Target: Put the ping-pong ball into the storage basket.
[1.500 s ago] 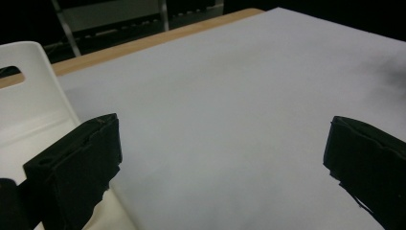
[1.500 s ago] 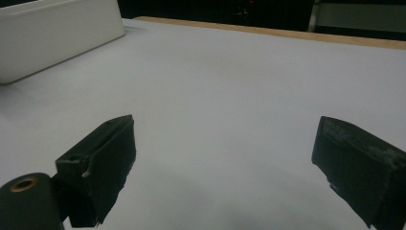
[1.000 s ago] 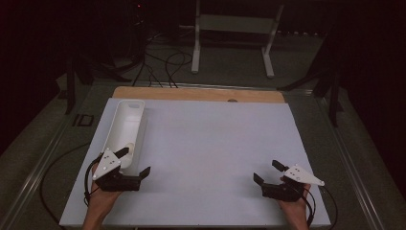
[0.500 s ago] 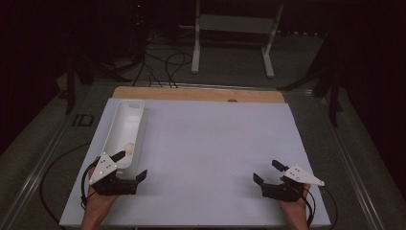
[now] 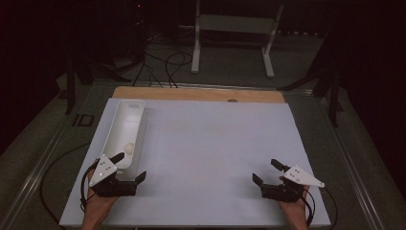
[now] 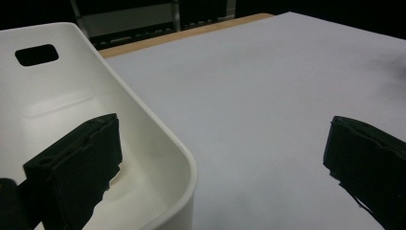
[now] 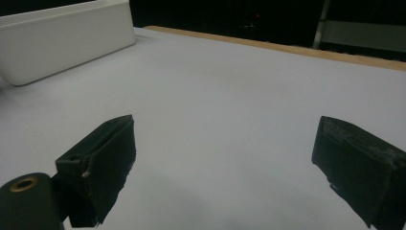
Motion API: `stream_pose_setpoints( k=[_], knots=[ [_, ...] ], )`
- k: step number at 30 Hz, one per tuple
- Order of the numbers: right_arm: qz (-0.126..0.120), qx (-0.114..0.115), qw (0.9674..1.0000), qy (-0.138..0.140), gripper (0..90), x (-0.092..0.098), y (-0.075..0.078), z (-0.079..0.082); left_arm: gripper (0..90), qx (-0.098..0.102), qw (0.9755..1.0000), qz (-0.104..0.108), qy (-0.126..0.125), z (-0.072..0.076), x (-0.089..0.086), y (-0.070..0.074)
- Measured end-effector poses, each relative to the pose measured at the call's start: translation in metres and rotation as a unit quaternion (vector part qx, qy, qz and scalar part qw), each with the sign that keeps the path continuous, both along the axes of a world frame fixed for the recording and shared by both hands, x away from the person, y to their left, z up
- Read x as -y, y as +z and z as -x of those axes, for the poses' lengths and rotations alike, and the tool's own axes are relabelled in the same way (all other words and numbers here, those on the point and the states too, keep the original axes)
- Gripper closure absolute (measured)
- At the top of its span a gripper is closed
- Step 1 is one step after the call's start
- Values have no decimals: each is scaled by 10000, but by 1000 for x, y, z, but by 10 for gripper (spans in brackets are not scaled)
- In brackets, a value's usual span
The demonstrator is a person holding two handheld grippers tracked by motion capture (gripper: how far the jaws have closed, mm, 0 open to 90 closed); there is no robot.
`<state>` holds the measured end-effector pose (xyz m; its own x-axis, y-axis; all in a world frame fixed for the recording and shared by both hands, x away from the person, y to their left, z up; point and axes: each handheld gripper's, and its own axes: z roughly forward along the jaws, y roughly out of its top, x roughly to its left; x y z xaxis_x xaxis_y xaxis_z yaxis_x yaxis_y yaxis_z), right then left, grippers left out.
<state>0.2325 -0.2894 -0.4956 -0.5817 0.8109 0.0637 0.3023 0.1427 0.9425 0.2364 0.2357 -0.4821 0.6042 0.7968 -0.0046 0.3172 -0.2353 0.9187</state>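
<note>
1. My left claw [image 5: 128,167] is spread wide and holds nothing. It sits at the near end of the white bin [image 5: 111,139], and it straddles the bin's near corner: in the left gripper view one jaw is inside the bin [image 6: 158,143] and the other jaw is outside, above the white surface [image 6: 268,96].
2. A small pale round object [image 5: 128,148] lies in the bin, just ahead of my left claw. I cannot tell what it is.
3. The bin is long and narrow, and it stretches away from the left claw toward the far side of the surface [image 5: 215,139].
4. My right claw [image 5: 268,171] is also spread and empty. It is low over the bare surface, well apart from the bin [image 7: 62,40], which is far to its left.
</note>
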Motion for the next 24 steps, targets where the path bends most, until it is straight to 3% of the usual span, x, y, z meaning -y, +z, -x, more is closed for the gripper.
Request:
stream_pose_setpoints(
  k=[11,24],
  knots=[
    [-22,154,9998,79,73,-1,3,3,2,58,10000,0,64,0,-2,-1],
    [-12,177,9998,118,73,-2,3,4,2,84,9999,-8,125,1,-3,-1]
  ],
)
